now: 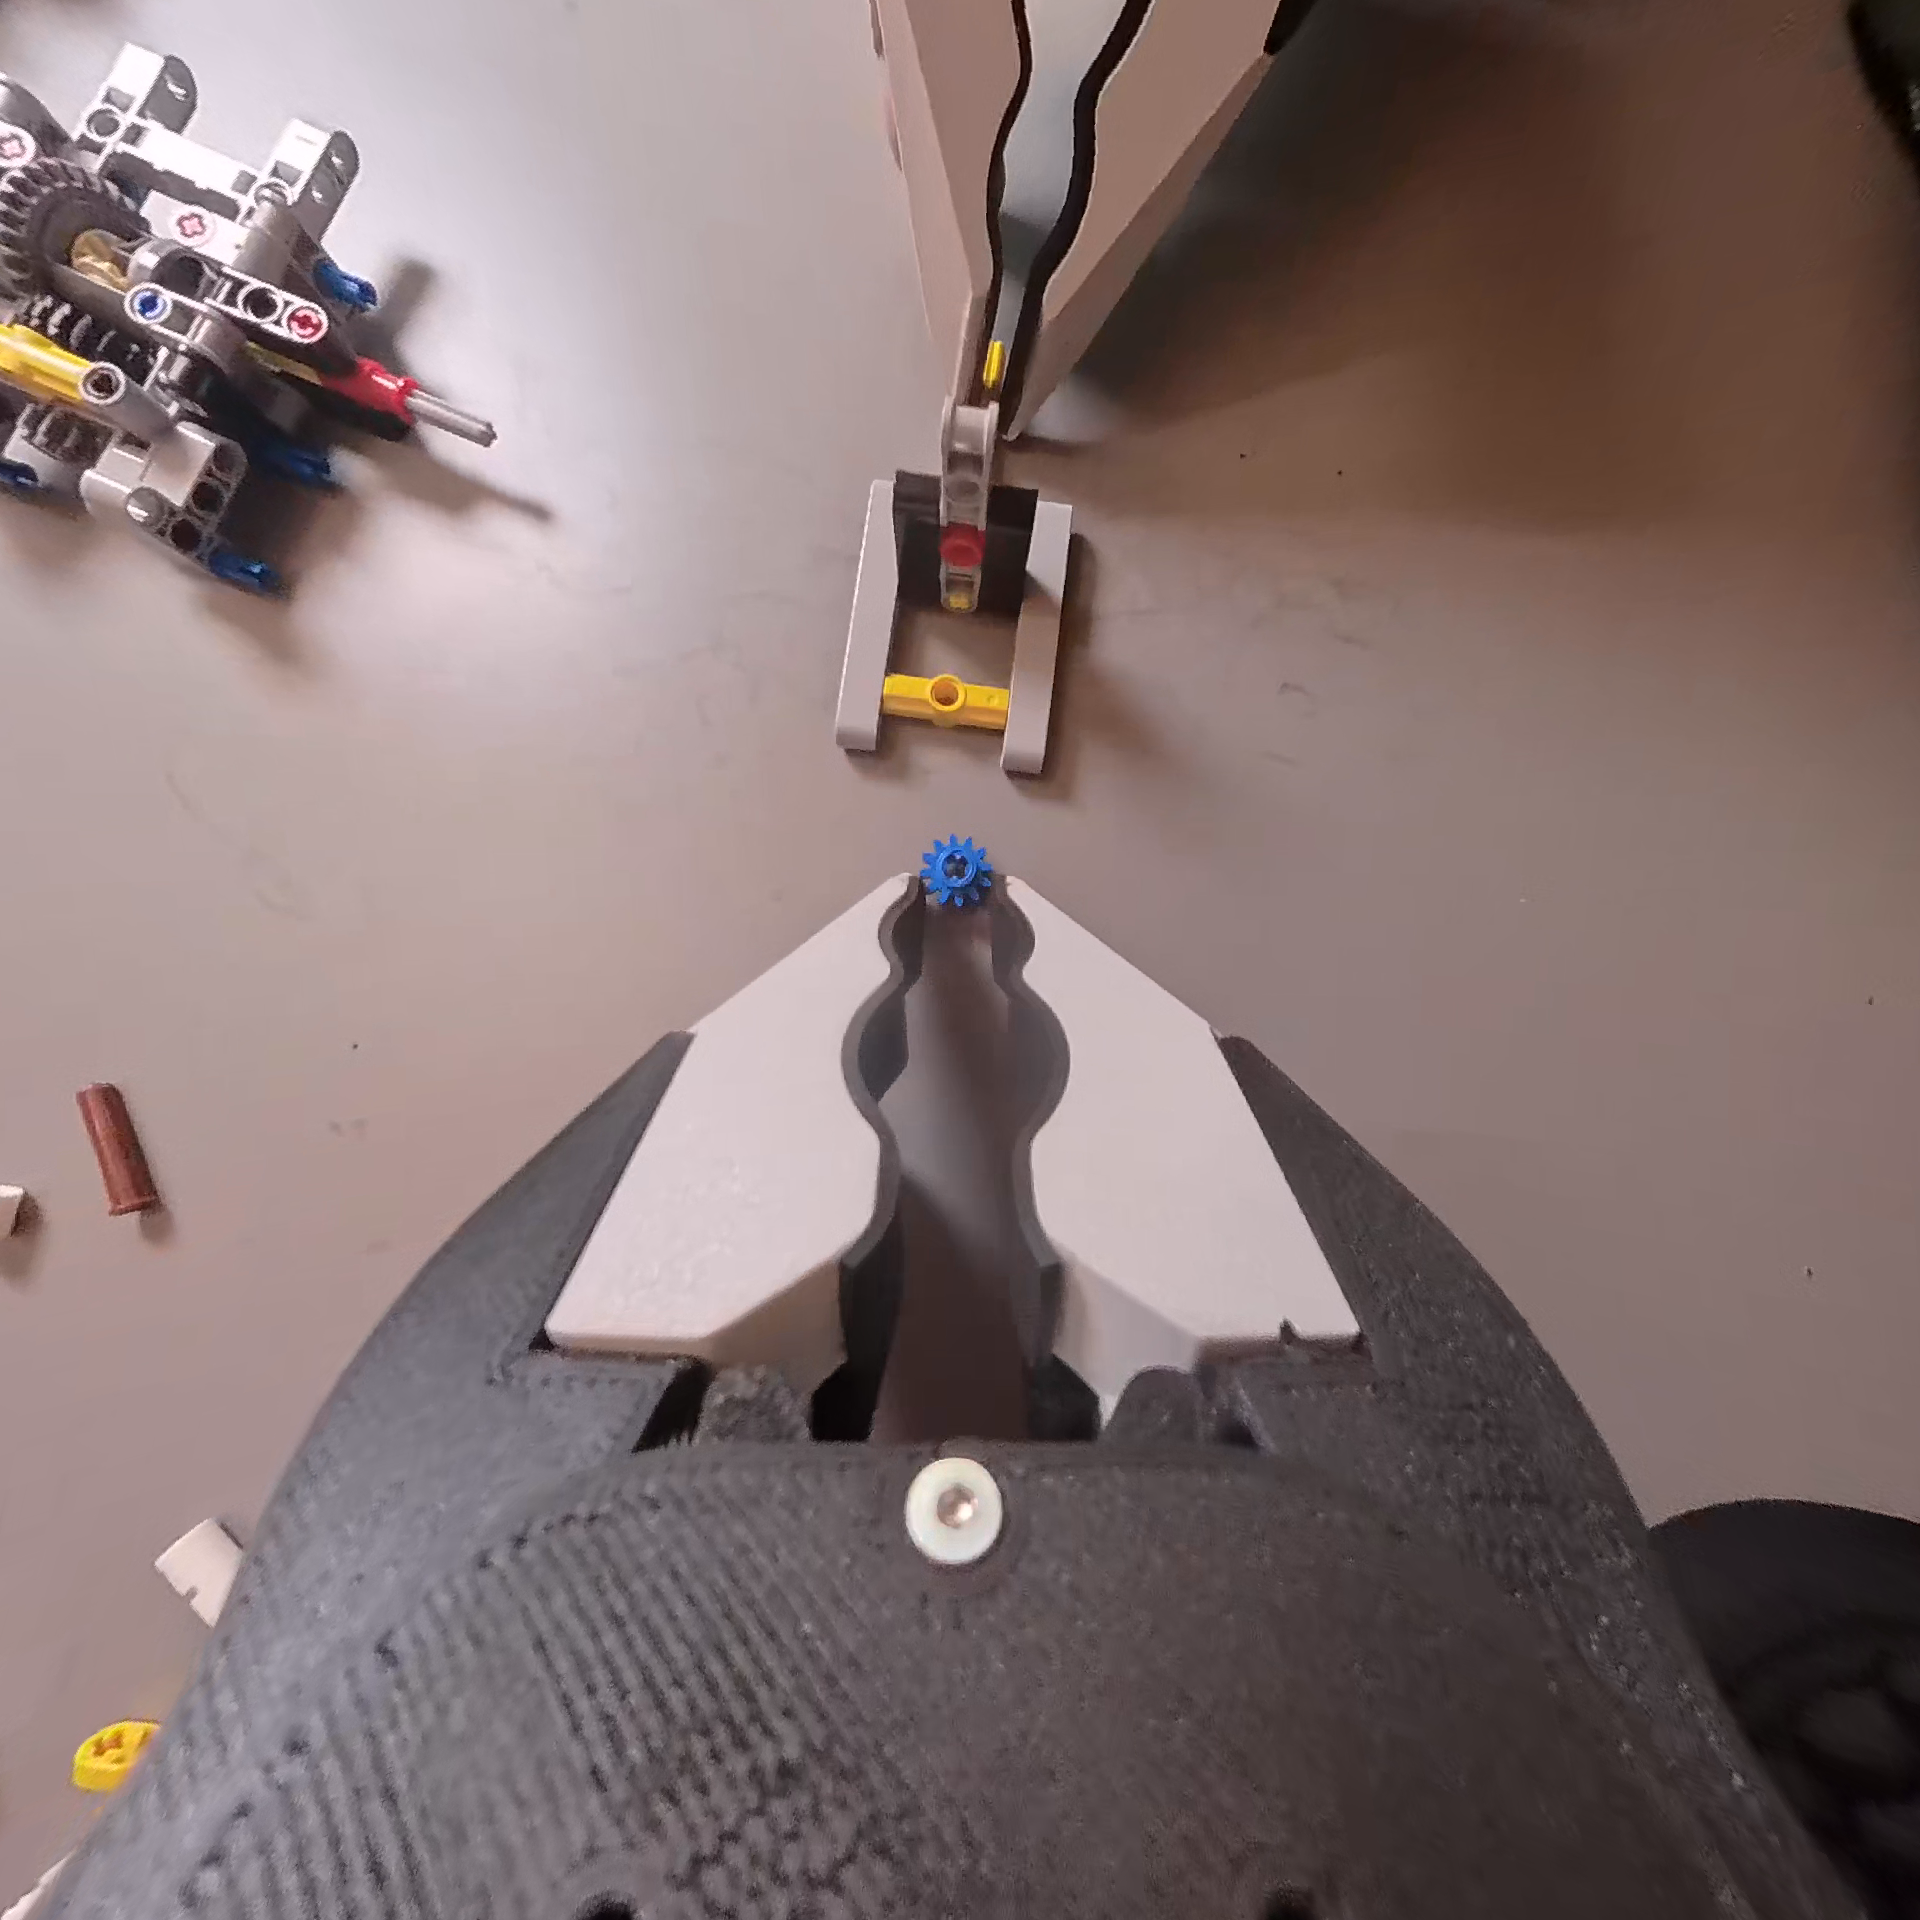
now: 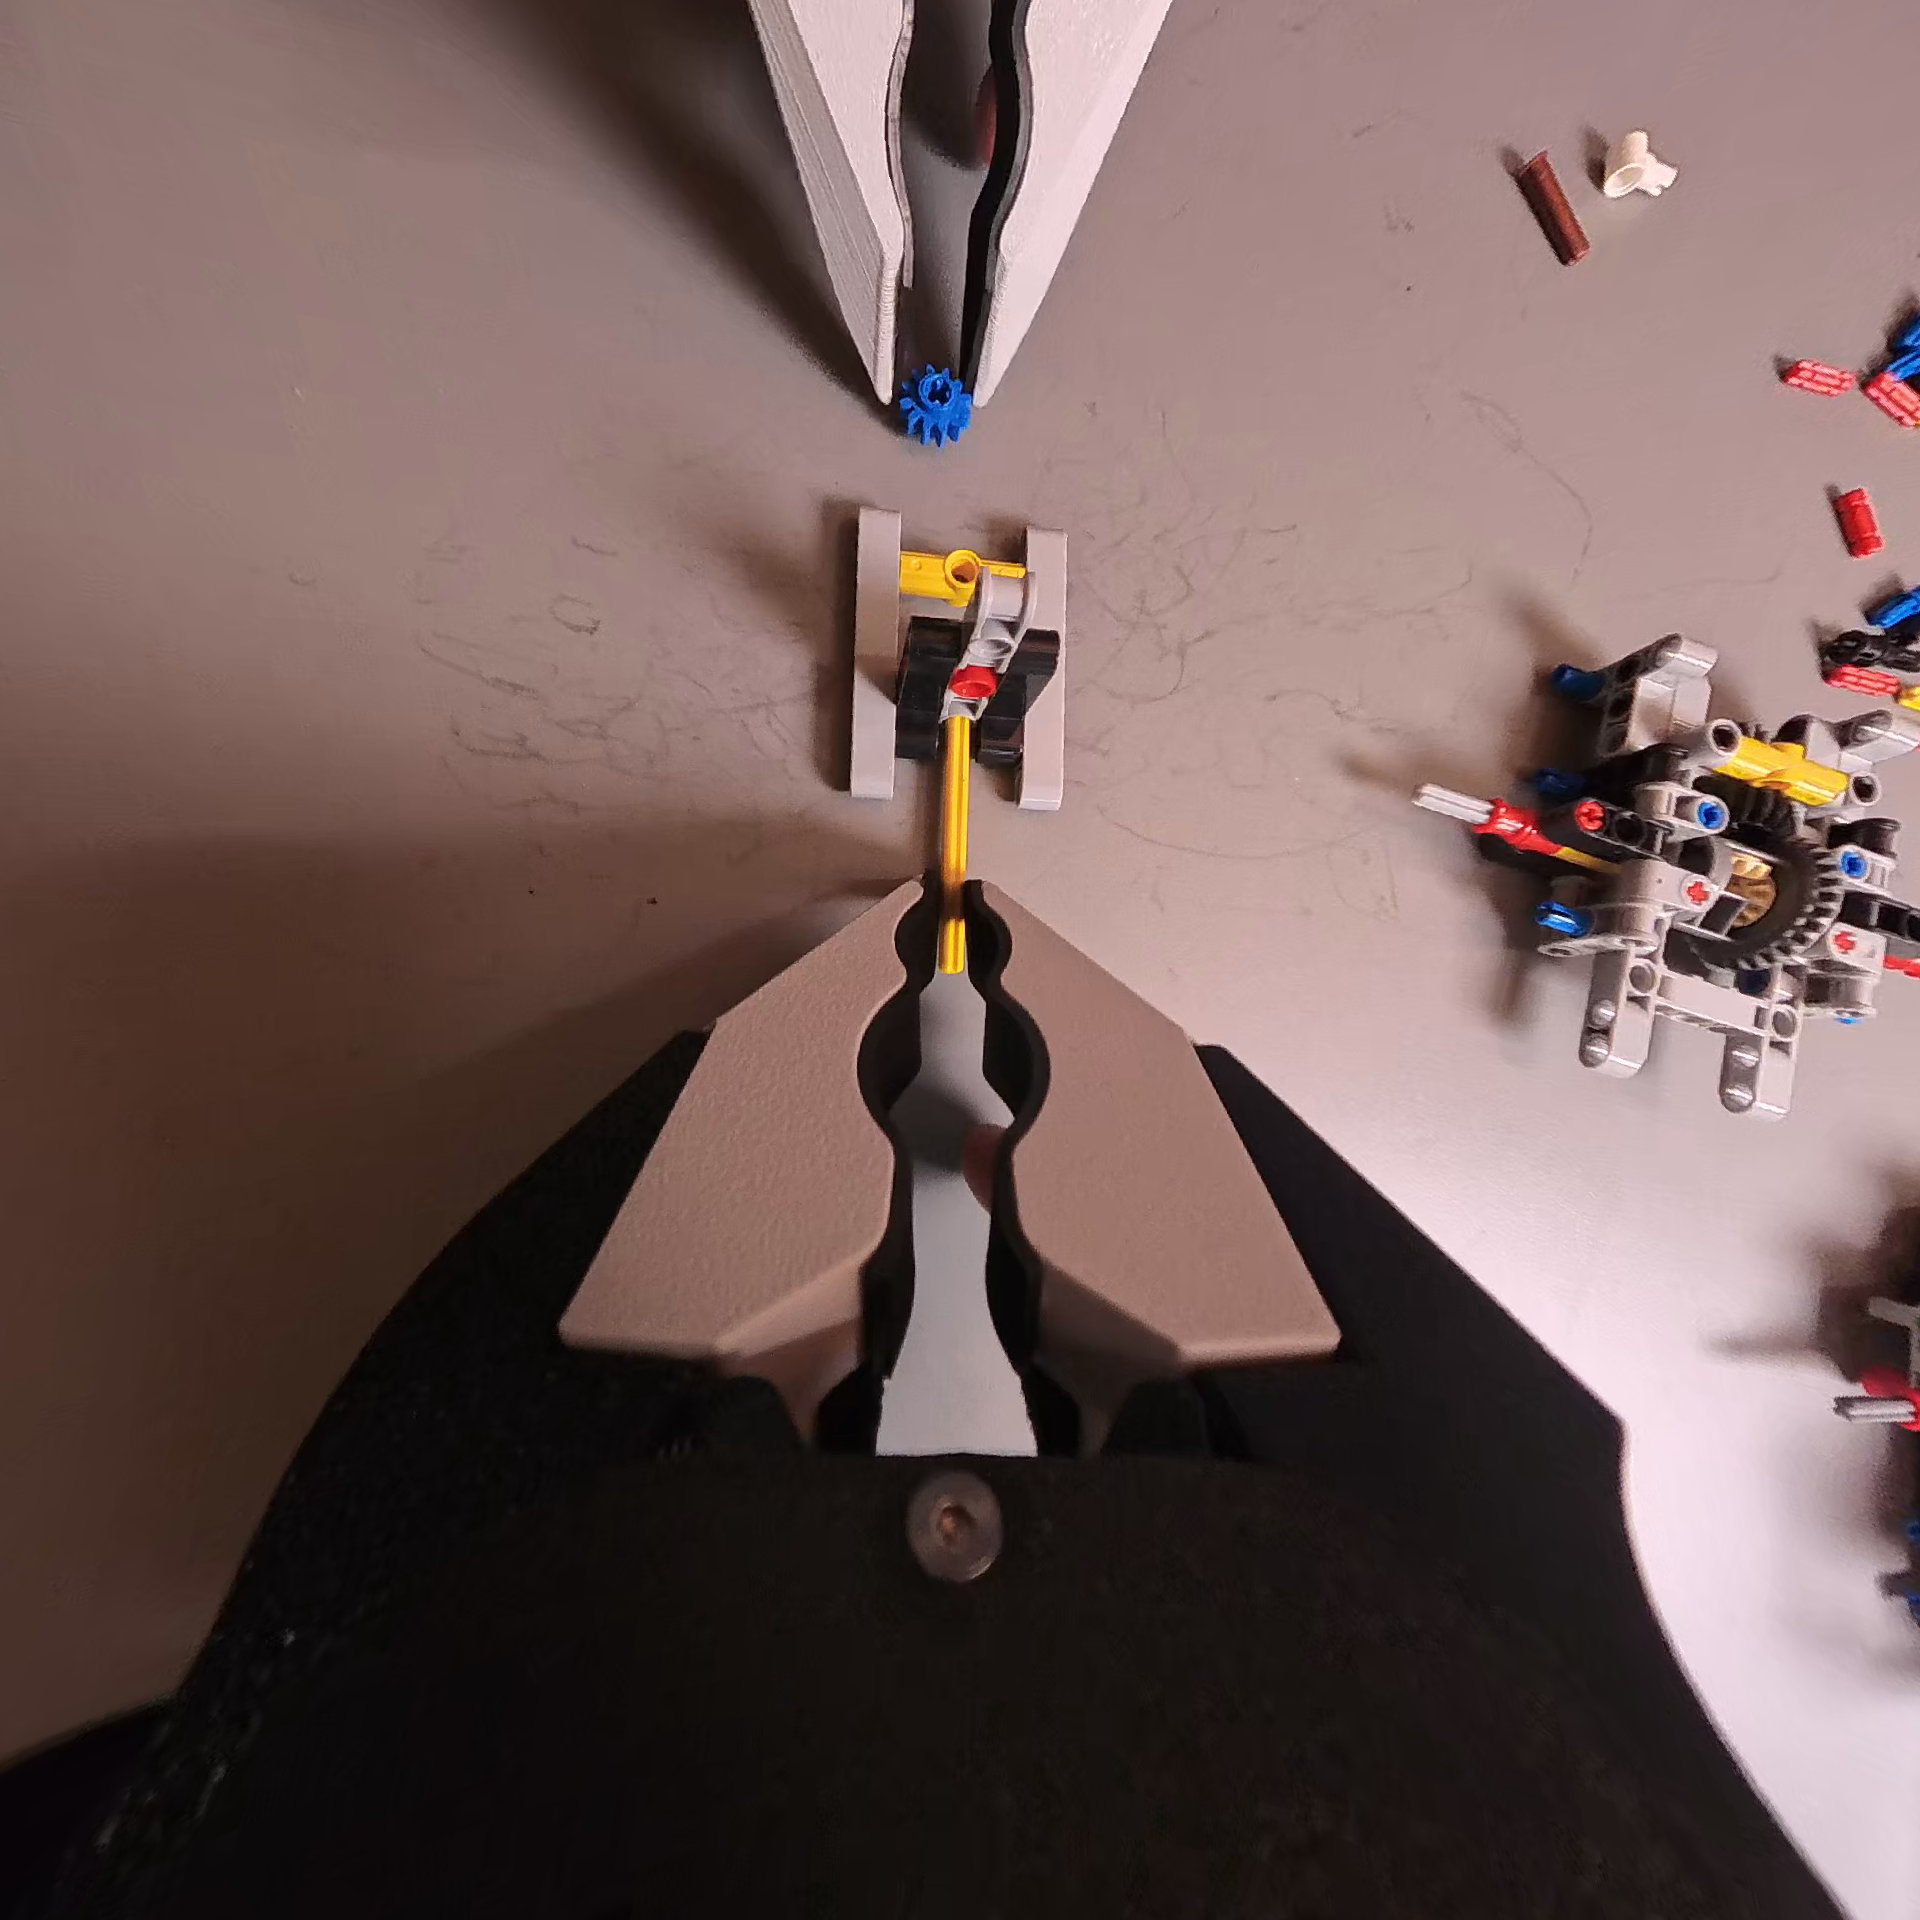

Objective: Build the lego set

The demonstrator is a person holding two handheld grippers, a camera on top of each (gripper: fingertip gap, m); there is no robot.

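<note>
My left gripper is shut on a small blue gear, pinched at the very fingertips just above the grey table. The right wrist view shows the same gear between the left fingertips. My right gripper is shut on a thin yellow axle. The axle runs into a small assembly made of two grey beams, a black block, a red pin, a grey lift arm and a yellow cross connector. That assembly lies between the two grippers, which face each other. The blue gear is a short way from its yellow connector.
A large grey, black and yellow brick model with a gear wheel stands to the right, and shows in the left wrist view. Loose parts lie around: a brown pin, a yellow piece, a white connector and red pins.
</note>
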